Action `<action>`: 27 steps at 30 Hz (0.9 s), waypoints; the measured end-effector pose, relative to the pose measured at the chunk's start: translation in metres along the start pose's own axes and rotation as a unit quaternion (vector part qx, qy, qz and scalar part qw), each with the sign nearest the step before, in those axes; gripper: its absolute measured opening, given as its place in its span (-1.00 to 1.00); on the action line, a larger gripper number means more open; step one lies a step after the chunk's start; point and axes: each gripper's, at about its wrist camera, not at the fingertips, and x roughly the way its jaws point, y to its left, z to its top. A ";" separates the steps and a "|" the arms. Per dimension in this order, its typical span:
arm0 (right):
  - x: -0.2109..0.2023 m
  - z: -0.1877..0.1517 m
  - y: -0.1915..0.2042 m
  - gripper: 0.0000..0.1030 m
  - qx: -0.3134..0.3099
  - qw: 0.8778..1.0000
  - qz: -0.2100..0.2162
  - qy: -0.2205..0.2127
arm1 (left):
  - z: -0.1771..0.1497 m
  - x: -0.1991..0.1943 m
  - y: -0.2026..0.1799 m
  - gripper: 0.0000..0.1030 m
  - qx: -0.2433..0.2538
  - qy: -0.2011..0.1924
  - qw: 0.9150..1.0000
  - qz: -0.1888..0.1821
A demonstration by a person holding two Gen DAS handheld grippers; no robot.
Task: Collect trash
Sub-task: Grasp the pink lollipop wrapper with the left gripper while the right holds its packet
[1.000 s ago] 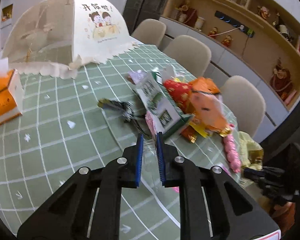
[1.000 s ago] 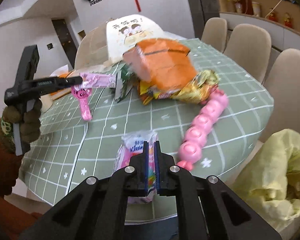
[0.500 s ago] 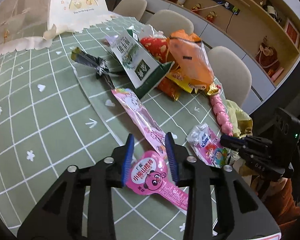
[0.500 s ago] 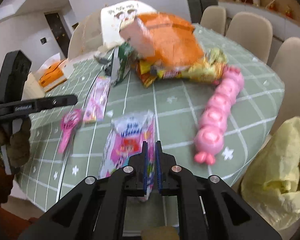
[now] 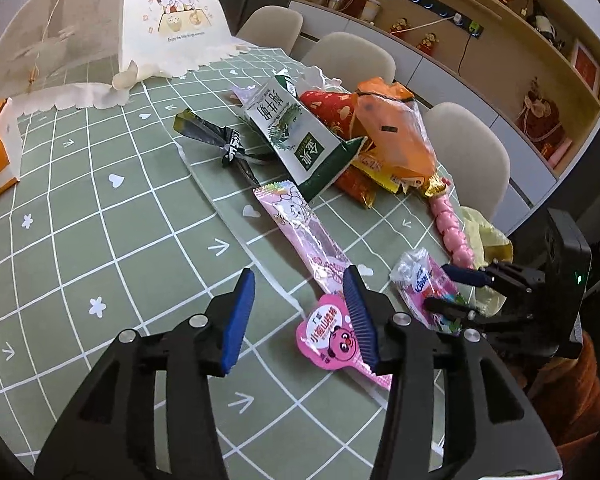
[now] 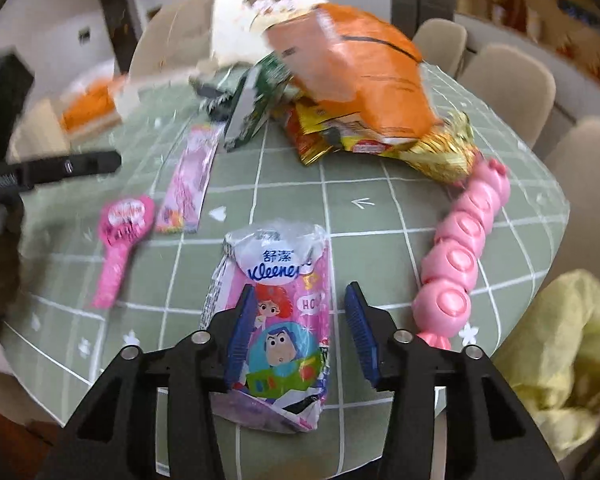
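Released, crumpled tissue pack (image 6: pixel 278 320) flat.

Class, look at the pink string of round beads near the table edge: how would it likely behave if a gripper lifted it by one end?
The pink bead string looks jointed, so it would probably dangle and sag. Its rounded, glossy segments may slip between the fingers. Lying near the table edge, it could roll off if nudged.
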 end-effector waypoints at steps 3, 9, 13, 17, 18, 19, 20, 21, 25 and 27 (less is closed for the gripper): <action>0.001 0.000 0.005 0.09 -0.002 1.000 0.003 -0.009 | -0.006 0.000 -0.001 -0.07 0.005 0.002 1.000 -0.003; -0.014 -0.015 0.009 -0.84 -0.021 0.999 -0.003 -0.027 | -0.019 0.006 -0.003 -0.06 0.011 0.021 1.000 -0.006; -0.037 -0.025 -0.003 -0.88 0.005 0.999 0.000 -0.046 | -0.025 0.016 -0.005 -0.06 0.008 0.034 0.999 0.005; -0.064 -0.024 -0.024 -0.89 0.032 0.996 -0.010 -0.078 | -0.024 0.021 -0.013 -0.56 0.013 0.036 0.999 0.011; -0.069 -0.023 -0.027 -0.89 0.037 0.996 -0.012 -0.085 | -0.024 0.023 -0.015 -0.68 0.017 0.042 0.999 0.011; -0.076 -0.024 -0.033 -0.89 0.042 0.995 -0.014 -0.093 | -0.024 0.023 -0.018 -0.73 0.020 0.041 0.999 0.011; -0.081 -0.023 -0.037 -0.89 0.046 0.994 -0.017 -0.100 | -0.023 0.020 -0.021 -0.75 0.024 0.037 0.999 0.013; -0.086 -0.023 -0.040 -0.89 0.049 0.993 -0.021 -0.107 | -0.022 0.017 -0.024 -0.78 0.029 0.030 0.999 0.016; -0.108 -0.024 -0.058 -0.89 0.064 0.988 -0.036 -0.137 | -0.006 -0.008 -0.041 -0.84 0.049 -0.023 0.998 0.034; -0.118 -0.024 -0.070 -0.89 0.075 0.984 -0.044 -0.153 | 0.003 -0.018 -0.053 -0.87 0.064 -0.048 0.996 0.042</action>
